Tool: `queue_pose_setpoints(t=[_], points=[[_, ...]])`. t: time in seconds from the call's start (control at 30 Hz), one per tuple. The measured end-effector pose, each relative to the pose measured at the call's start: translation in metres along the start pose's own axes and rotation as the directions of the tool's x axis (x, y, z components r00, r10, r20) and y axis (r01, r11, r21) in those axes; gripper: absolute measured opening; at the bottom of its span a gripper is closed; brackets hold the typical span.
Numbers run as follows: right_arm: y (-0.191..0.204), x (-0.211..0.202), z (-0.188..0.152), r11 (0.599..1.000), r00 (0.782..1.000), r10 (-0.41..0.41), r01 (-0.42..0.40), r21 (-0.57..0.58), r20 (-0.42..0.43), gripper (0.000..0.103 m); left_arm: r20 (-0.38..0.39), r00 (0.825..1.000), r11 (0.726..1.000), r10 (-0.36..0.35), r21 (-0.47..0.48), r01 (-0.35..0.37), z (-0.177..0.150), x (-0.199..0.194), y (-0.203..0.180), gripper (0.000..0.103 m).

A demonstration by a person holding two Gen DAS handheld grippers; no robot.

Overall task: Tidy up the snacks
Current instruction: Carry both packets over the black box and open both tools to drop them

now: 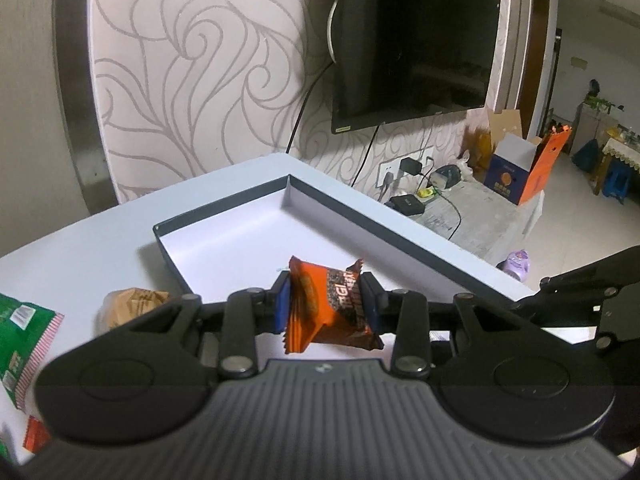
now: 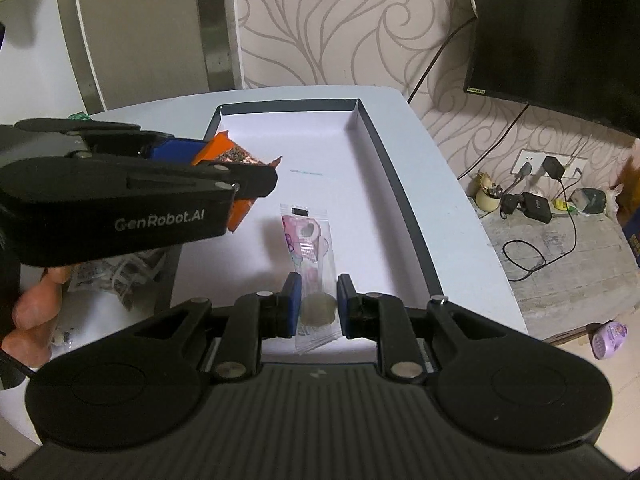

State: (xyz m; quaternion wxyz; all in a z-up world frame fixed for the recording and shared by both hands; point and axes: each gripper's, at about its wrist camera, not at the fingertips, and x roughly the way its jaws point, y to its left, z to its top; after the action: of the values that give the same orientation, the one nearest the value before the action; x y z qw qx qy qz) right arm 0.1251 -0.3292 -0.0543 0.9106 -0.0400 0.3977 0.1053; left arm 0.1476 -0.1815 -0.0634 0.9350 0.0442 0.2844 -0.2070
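we've got left hand-held gripper (image 1: 326, 300) pinching orange snack (image 1: 332, 304) | right hand-held gripper (image 2: 318, 304) pinching pink packet (image 2: 310, 248) | let's lower both flat into box (image 2: 394, 184), spaced apart

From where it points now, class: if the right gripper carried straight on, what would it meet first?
Most likely the white floor of the open box: the right gripper, shut on a clear pink packet, angles down into it. Depth is uncertain.

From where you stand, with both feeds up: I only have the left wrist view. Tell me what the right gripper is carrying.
Observer: The right gripper is shut on a clear pink-printed packet.
Operator: Say where it is.
Observer: Over the near end of the white box.
Operator: Report the box contents.
Observer: Nothing lies on its floor yet; the left gripper holds the orange snack above its left rim.
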Motion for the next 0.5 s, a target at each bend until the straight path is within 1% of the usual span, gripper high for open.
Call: queue_pose_setpoints(t=[0.17,0.27,0.3,0.4,0.43,0.47,0.5], points=[[-0.007,0.007,-0.002,1.0,1.0,0.008,-0.008,0.002,-0.012,0.023,-0.025,1.0,1.0,0.018,-0.003,-0.018,-0.002,0.012,-0.001,0.043],[-0.012,0.011,-0.004,1.0,1.0,0.008,-0.008,0.015,-0.024,0.023,-0.036,0.999,1.0,0.029,-0.006,-0.03,-0.004,0.017,-0.002,0.05],[-0.014,0.012,-0.005,1.0,1.0,0.009,-0.008,0.021,-0.027,0.023,-0.038,0.999,0.999,0.032,-0.009,-0.032,-0.005,0.018,-0.001,0.054],[-0.015,0.014,-0.006,1.0,1.0,0.005,-0.005,0.023,-0.029,0.023,-0.043,0.999,0.999,0.033,-0.016,-0.034,-0.008,0.017,0.0,0.058],[-0.015,0.015,-0.006,1.0,1.0,0.006,-0.005,0.023,-0.029,0.023,-0.044,0.998,0.999,0.034,-0.017,-0.035,-0.009,0.017,0.0,0.064],[-0.015,0.016,-0.006,1.0,1.0,0.005,-0.005,0.023,-0.029,0.023,-0.046,0.998,0.999,0.037,-0.015,-0.037,-0.01,0.016,0.0,0.067],[-0.015,0.016,-0.006,1.0,1.0,0.005,-0.004,0.021,-0.029,0.023,-0.044,0.998,0.999,0.04,-0.015,-0.041,-0.01,0.015,0.0,0.075]])
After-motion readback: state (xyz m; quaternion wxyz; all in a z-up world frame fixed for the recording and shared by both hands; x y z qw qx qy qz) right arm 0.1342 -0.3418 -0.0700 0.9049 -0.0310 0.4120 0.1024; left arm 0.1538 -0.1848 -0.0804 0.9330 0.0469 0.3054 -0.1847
